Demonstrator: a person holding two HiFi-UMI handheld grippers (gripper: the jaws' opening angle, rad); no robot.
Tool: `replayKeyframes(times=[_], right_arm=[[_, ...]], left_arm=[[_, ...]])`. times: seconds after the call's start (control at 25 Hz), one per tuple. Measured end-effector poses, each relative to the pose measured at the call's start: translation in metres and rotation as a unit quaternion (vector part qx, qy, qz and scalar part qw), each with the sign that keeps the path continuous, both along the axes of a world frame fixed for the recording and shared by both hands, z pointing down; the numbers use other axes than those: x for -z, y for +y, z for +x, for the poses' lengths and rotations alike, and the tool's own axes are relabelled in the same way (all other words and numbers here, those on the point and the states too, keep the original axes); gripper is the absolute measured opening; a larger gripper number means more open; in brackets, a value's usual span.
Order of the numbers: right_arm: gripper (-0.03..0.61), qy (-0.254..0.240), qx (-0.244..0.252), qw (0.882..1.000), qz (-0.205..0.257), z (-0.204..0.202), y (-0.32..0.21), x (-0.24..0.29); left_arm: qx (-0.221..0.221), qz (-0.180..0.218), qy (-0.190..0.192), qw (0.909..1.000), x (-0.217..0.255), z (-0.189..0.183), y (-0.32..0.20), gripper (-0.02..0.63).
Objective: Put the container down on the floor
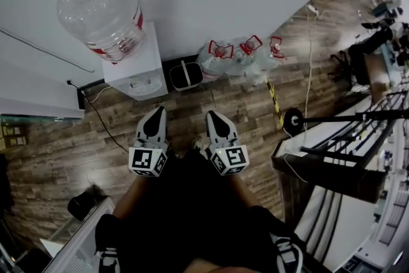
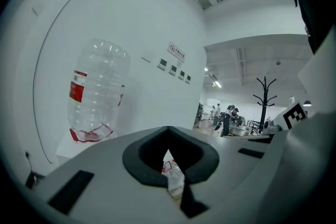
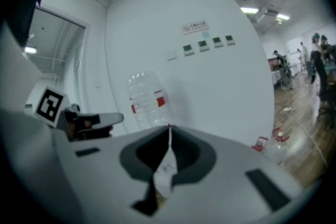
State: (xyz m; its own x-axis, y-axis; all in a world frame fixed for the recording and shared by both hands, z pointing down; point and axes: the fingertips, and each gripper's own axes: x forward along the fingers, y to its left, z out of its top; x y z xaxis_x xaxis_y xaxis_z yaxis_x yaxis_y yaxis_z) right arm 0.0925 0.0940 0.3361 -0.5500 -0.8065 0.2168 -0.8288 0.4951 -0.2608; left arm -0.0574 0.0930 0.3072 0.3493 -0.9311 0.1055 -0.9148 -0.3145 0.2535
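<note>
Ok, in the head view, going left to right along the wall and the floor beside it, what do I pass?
water dispenser with an upturned bottle on top → black bin → water jugs with red handles → round black stand base

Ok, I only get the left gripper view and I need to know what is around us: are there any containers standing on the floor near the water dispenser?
Observer: Yes. The head view shows three clear bottles with red handles on the floor against the wall, to the right of the dispenser.
Operator: I can only see the marker cube of the other tool. Is it carrying anything?
Observer: No. In the right gripper view the right tool is shut, with nothing held between its jaws.
</note>
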Motion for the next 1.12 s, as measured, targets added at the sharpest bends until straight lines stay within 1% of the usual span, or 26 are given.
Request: replayKeyframes(times=[0.08, 0.2, 0.32, 0.52, 1.12], right_arm=[[0.037, -0.005, 0.003, 1.000, 0.012, 0.006, 0.001, 0.002], [0.034, -0.014, 0.000, 1.000, 0.013, 0.011, 0.003, 0.004], [0.034, -0.012, 0.000, 1.000, 0.015, 0.012, 0.005, 0.003], [0.032, -0.011, 0.006, 1.000, -0.001, 0.011, 0.010, 0.000], [0.032, -0.009, 0.005, 1.000, -0.016, 0.009, 0.009, -0.011]], left_arm=[[0.000, -0.002, -0.001, 1.0000, -0.003, 0.006, 0.003, 0.028], [-0.004, -0.004, -0.007, 1.0000, -0.005, 0.013, 0.007, 0.028], [-0.002, -0.006, -0.003, 1.0000, -0.006, 0.017, 0.008, 0.028], [-0.008, -0.005, -0.005, 0.9999, -0.006, 0.024, 0.010, 0.028], [-0.015, -0.009, -0.007, 0.9998, -0.009, 0.026, 0.006, 0.028]])
